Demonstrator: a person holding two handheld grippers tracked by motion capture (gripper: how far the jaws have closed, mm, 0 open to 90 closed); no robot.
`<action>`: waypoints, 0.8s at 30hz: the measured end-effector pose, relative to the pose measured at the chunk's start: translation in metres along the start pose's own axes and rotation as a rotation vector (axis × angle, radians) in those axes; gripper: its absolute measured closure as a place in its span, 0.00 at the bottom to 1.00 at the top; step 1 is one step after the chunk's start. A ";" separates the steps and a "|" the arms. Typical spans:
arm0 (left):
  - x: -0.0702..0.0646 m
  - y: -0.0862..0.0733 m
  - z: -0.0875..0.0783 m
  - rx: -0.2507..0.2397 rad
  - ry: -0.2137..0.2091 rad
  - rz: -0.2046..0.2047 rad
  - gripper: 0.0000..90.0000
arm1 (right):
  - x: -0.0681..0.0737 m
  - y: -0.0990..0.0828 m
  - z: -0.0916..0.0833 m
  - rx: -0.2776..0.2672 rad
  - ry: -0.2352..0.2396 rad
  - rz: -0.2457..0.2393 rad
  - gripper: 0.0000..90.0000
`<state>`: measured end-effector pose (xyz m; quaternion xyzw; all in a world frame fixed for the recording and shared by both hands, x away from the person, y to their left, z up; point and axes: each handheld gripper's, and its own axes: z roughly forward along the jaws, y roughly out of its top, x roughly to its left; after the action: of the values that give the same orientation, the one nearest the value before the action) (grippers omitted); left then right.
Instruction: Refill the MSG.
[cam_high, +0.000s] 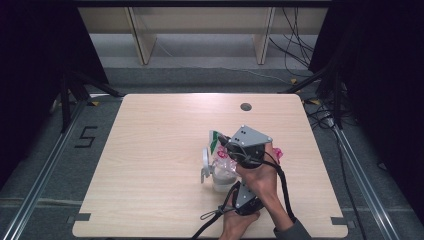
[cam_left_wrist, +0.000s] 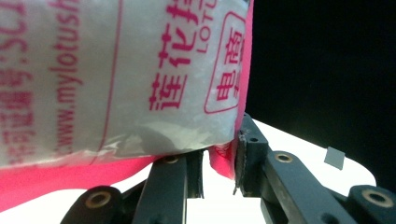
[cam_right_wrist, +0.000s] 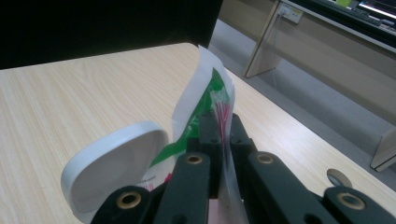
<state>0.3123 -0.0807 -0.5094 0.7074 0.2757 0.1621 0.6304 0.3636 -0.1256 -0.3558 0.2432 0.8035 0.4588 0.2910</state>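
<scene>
1. Pink-and-white plastic film made up the bag (cam_left_wrist: 116, 79), a soft pouch printed with red lettering and packed with pale granules; it was held above the desk (cam_high: 150, 150), toward the near edge and right of centre.
2. Beneath it, a clear container (cam_high: 222, 177) with its white flip lid (cam_right_wrist: 112, 163) thrown open was seen standing on the desk, so pouring from the bag into it was judged to be the work in hand.
3. The left gripper (cam_left_wrist: 219, 168) was seen with its jaws partly closed on the bag's lower pink seam, the film pinched between the pads.
4. The right gripper (cam_right_wrist: 223, 135) was seen fully closed on the bag's upper flap, where white, green and red-striped film stood up between its jaws.
5. The bag was judged light to moderate in weight, limp and slippery, and likely to sag and shift as its contents moved.
6. The flat sealed seams were judged the best places to be gripped, since the filled belly would bulge away from the pads and thin film could be torn by a hard pull.
7. A slow tilt was judged to be called for, so that the granules would not be spilled past the container's rim.
</scene>
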 end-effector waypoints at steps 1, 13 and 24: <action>0.000 0.001 -0.002 0.026 0.005 0.006 0.84 | 0.000 0.000 0.000 -0.001 0.000 0.002 1.00; 0.000 0.001 -0.002 0.022 0.008 0.005 0.84 | 0.002 0.001 0.001 0.004 0.004 0.002 0.99; -0.001 0.000 -0.001 -0.005 0.004 0.000 0.84 | 0.004 0.001 0.001 0.006 0.003 0.006 0.99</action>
<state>0.3113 -0.0806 -0.5092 0.7054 0.2767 0.1640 0.6317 0.3616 -0.1221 -0.3561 0.2460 0.8046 0.4574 0.2878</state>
